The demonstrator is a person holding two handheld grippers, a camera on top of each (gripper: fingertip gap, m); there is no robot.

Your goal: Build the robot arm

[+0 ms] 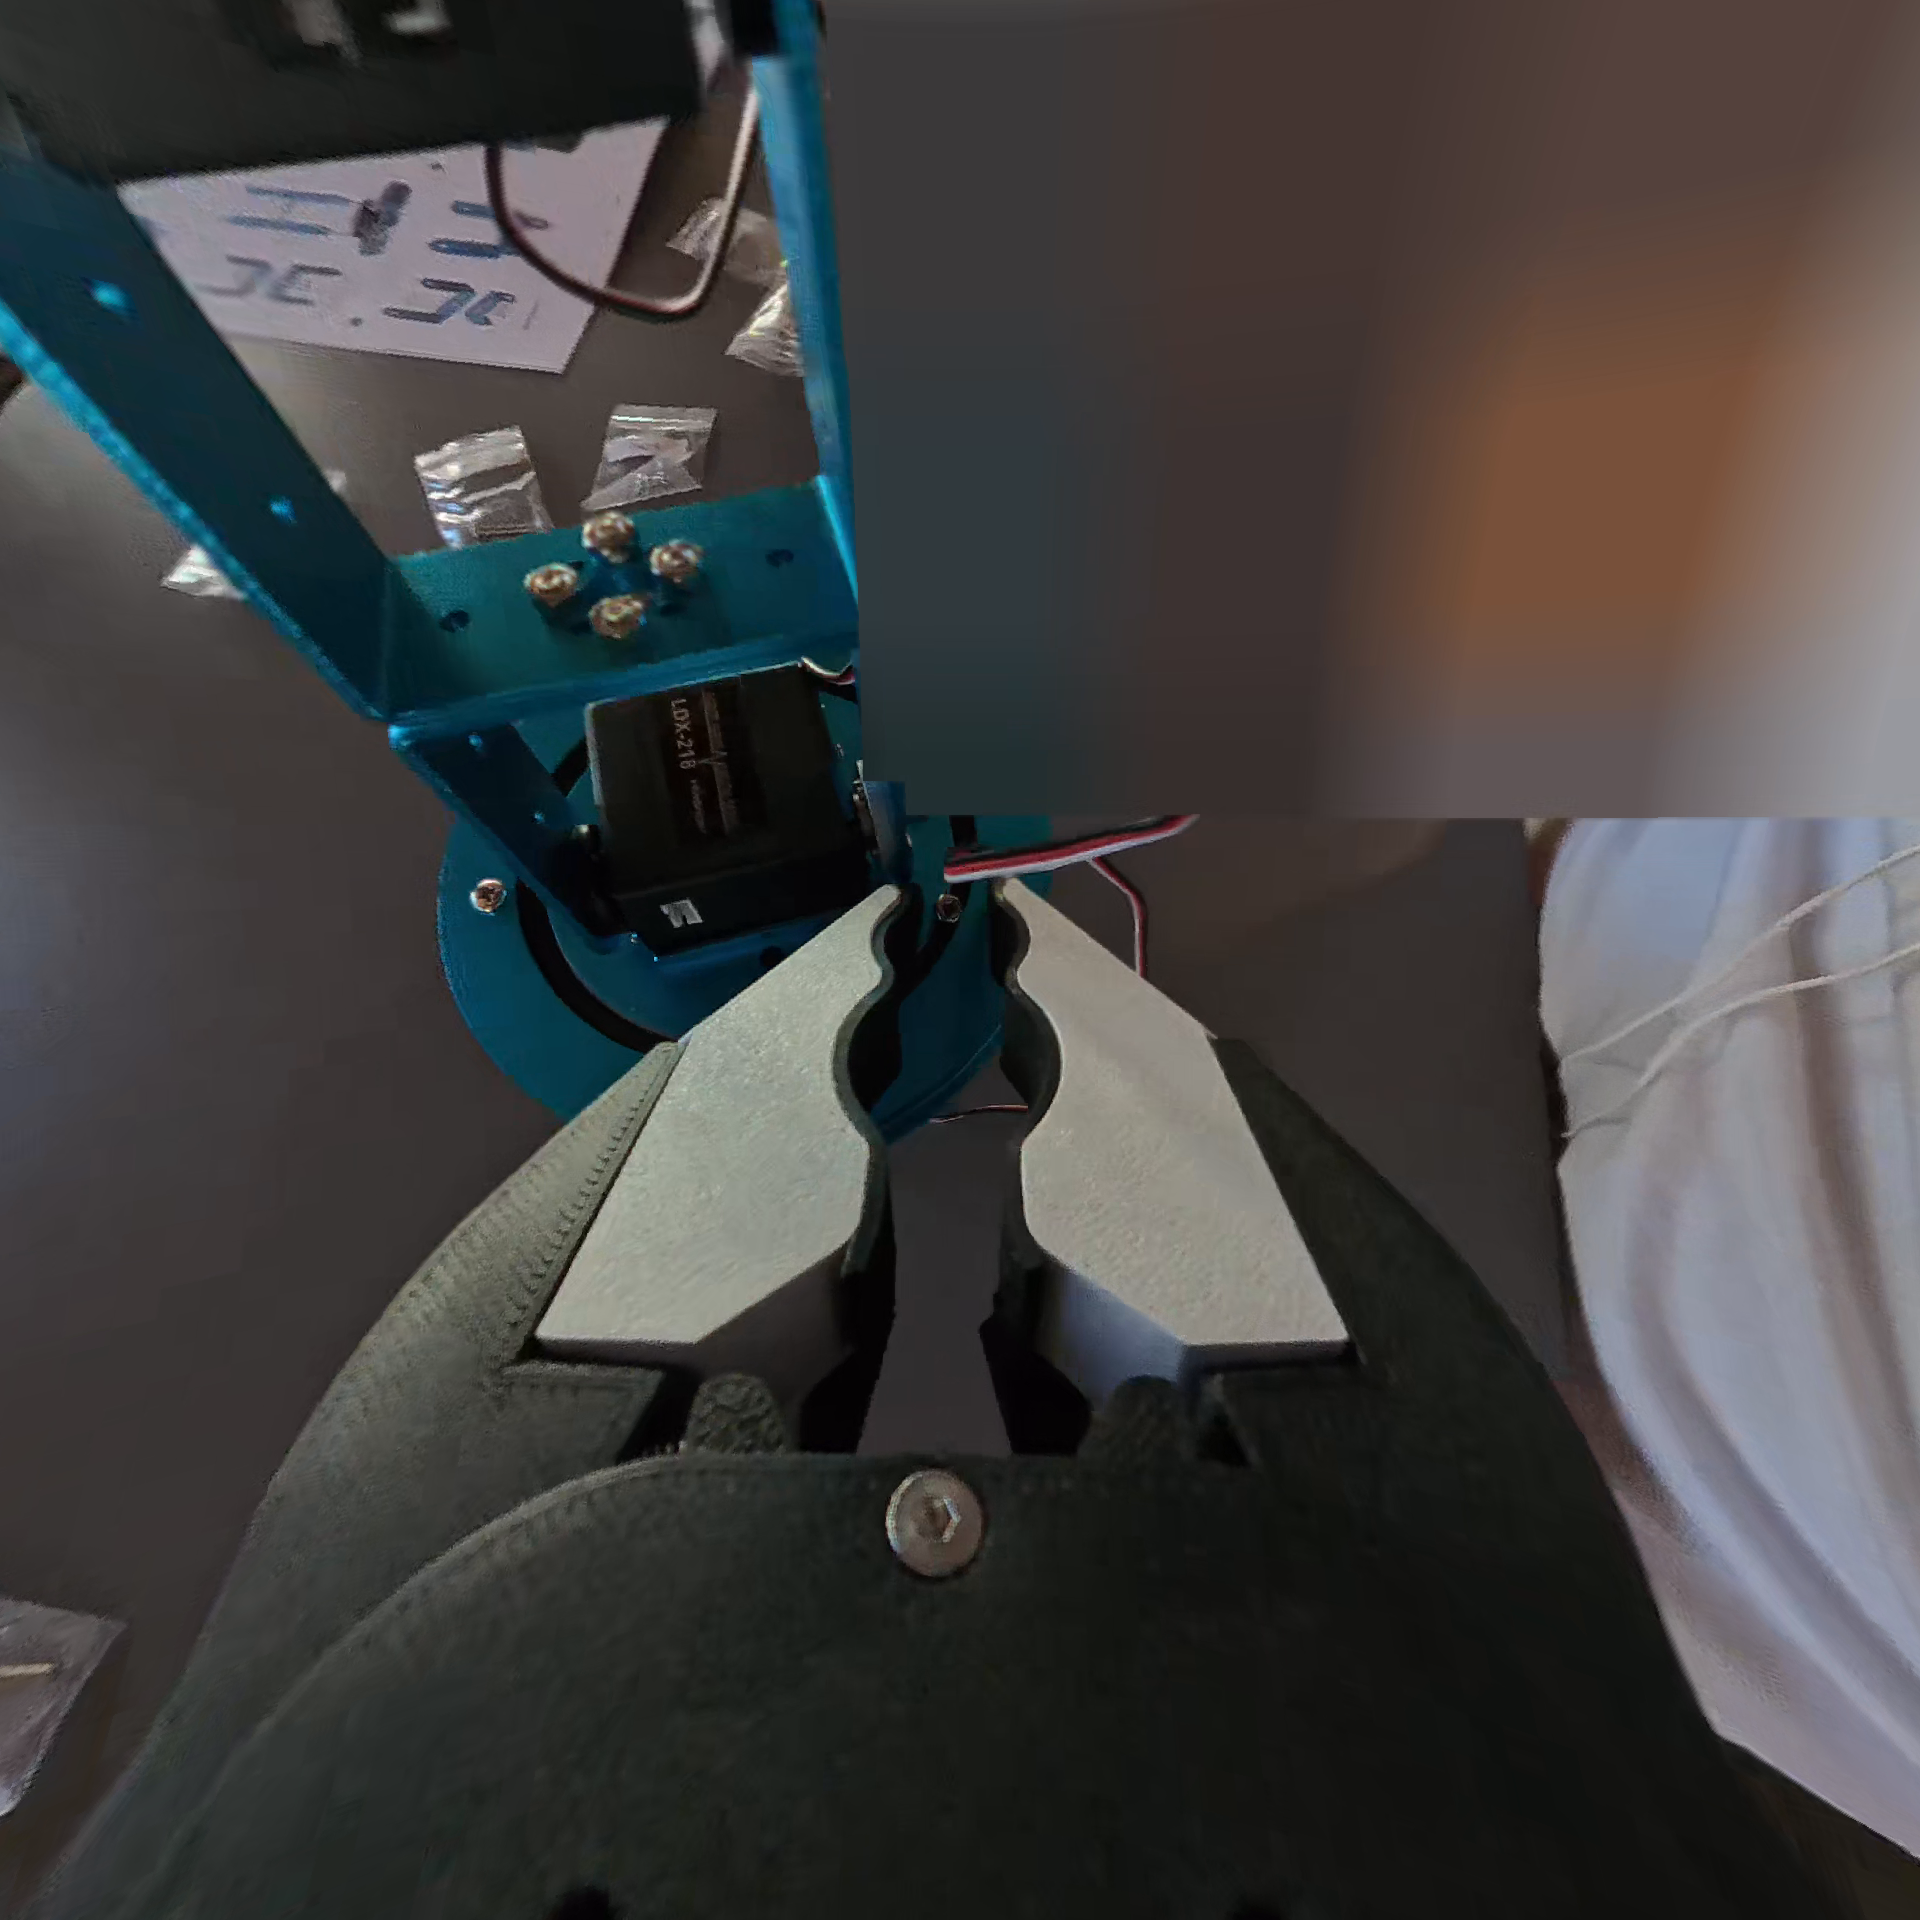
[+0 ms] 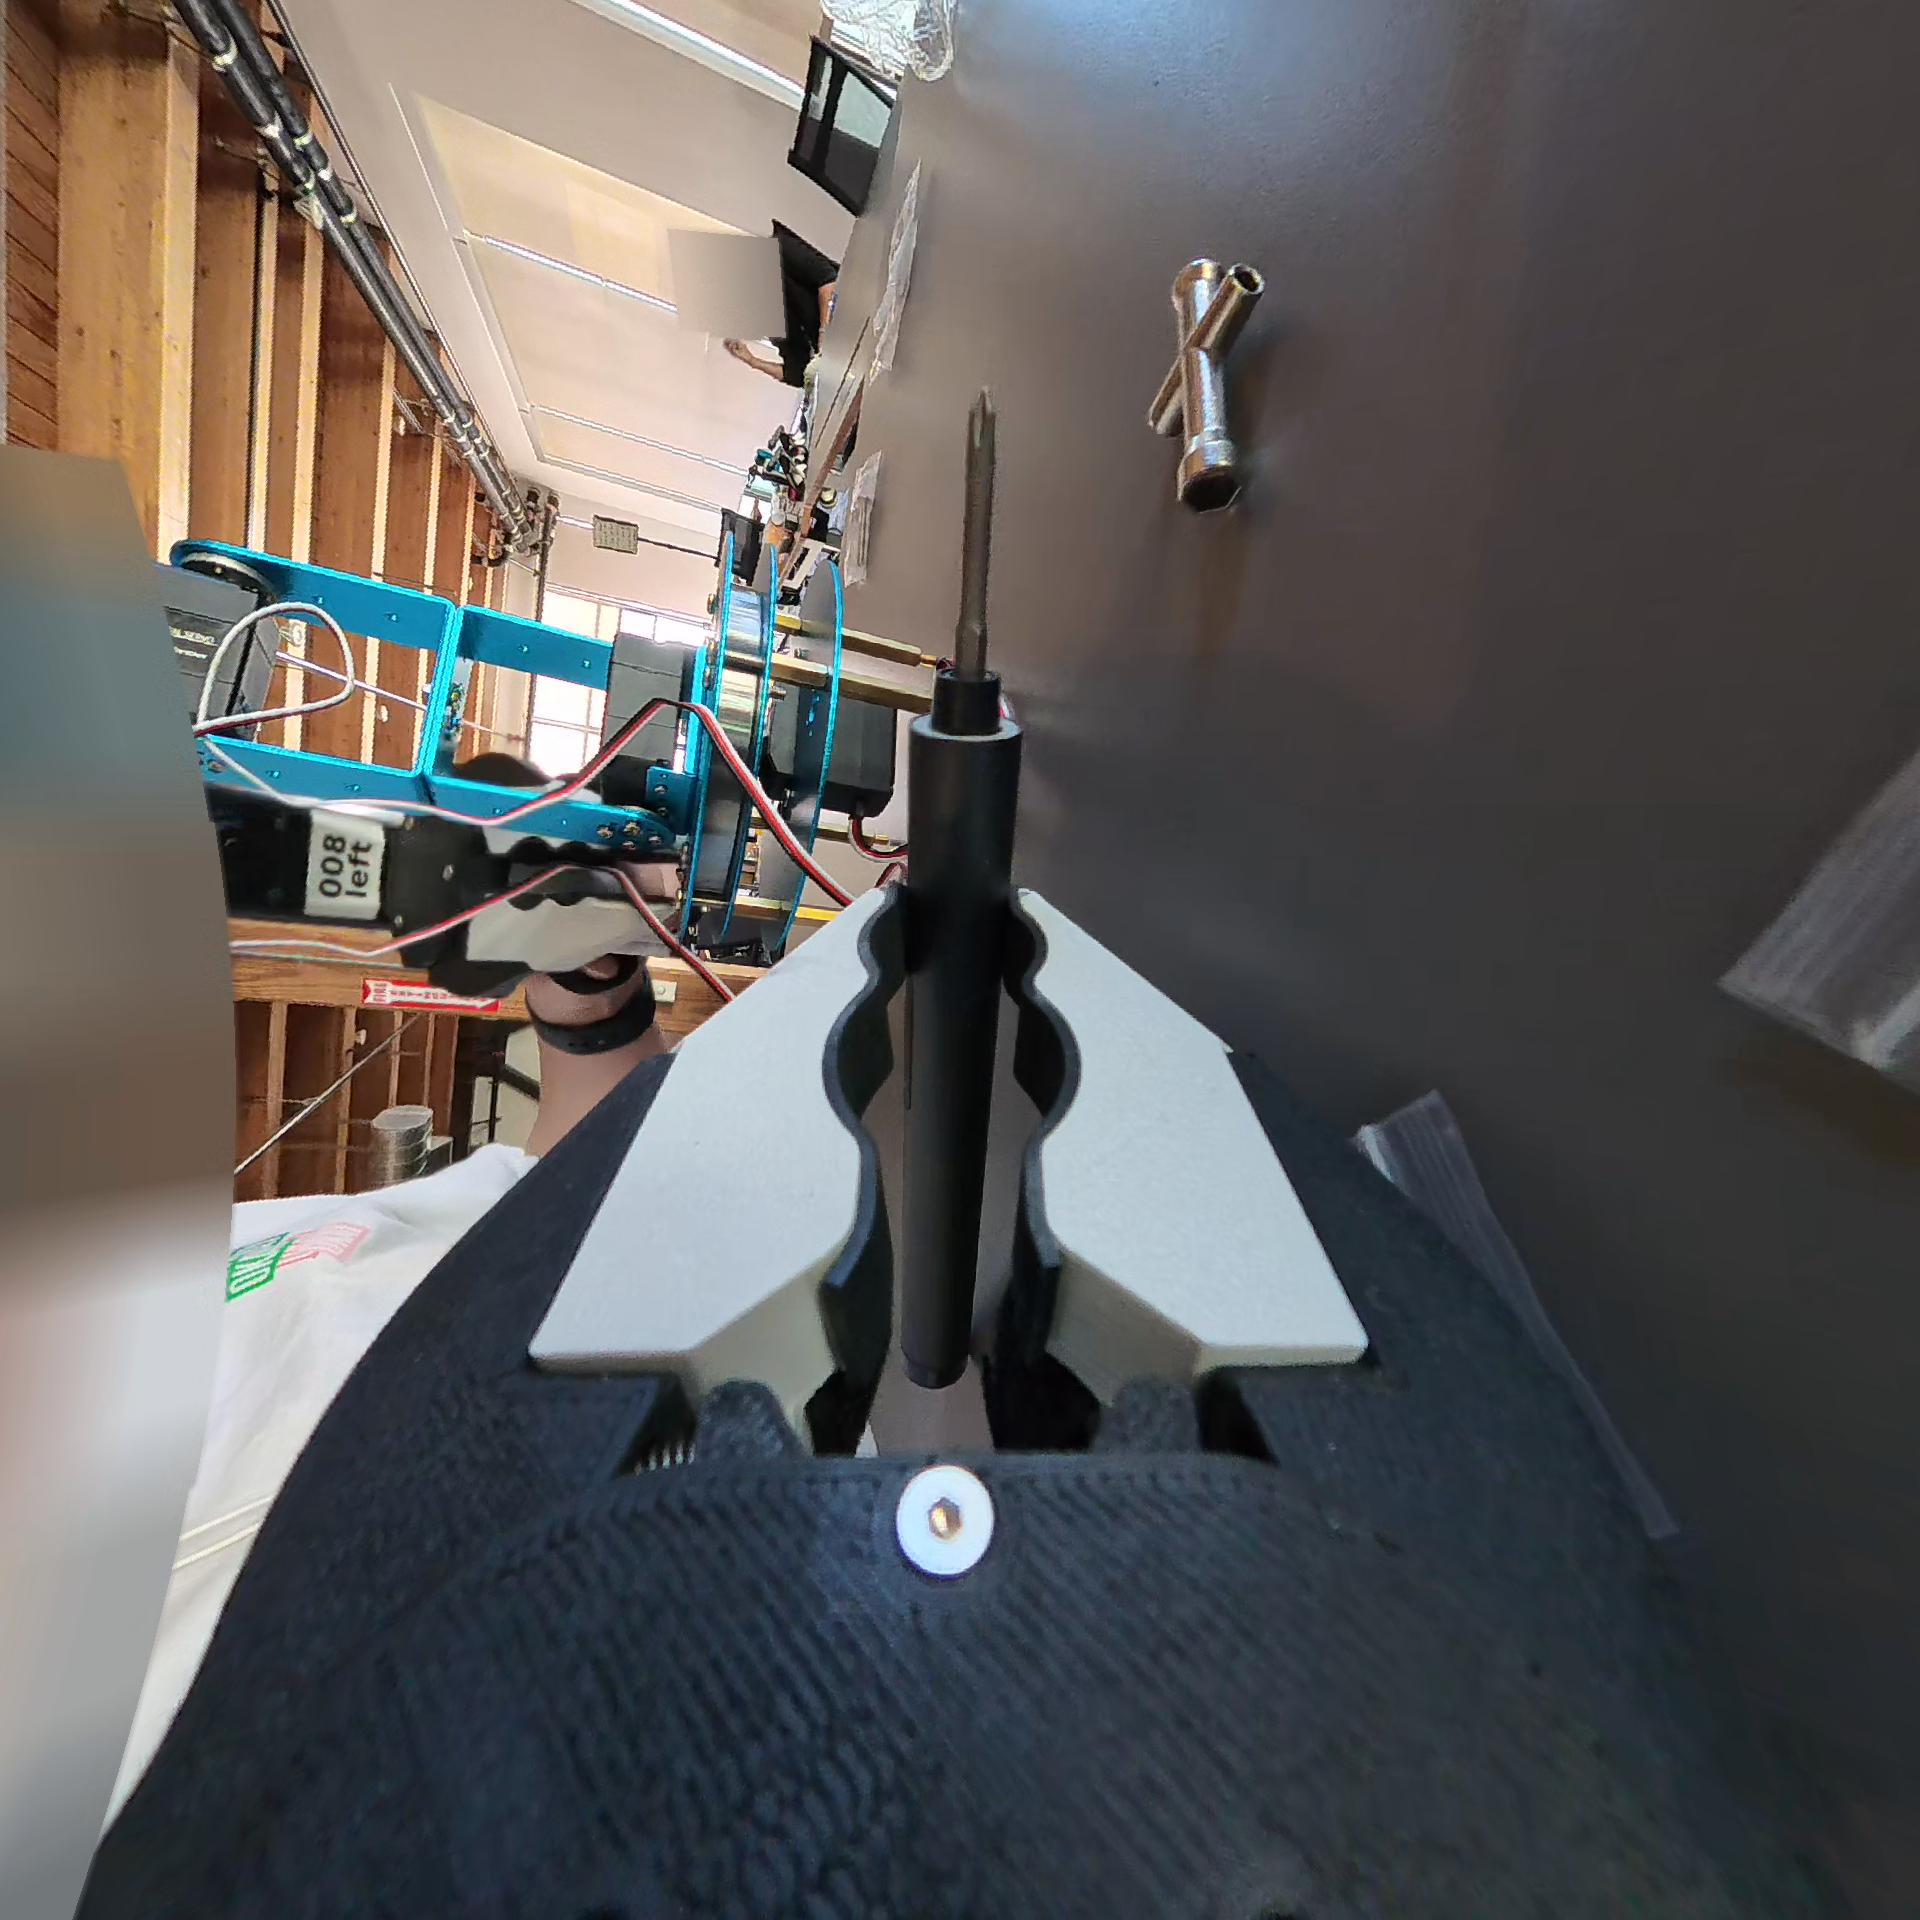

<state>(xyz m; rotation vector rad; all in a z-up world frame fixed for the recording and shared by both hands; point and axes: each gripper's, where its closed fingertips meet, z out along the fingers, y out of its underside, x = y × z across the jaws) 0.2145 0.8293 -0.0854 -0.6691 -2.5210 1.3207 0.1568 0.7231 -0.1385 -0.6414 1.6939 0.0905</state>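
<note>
our right gripper (image 2: pixel 954 914) pinches a black screwdriver (image 2: pixel 951 1039) along its handle, tip pointing forward, near a silver cross wrench (image 2: pixel 1205 390) on the dark tabletop (image 2: pixel 1558 727). our left gripper (image 1: pixel 951 904) is nearly closed at the round base of the blue metal arm (image 1: pixel 623 665), beside its black motor (image 1: pixel 717 800); whether it grips anything we cannot tell. we judge the screwdriver should stay straight in the gripper, with the blue arm held steady.
</note>
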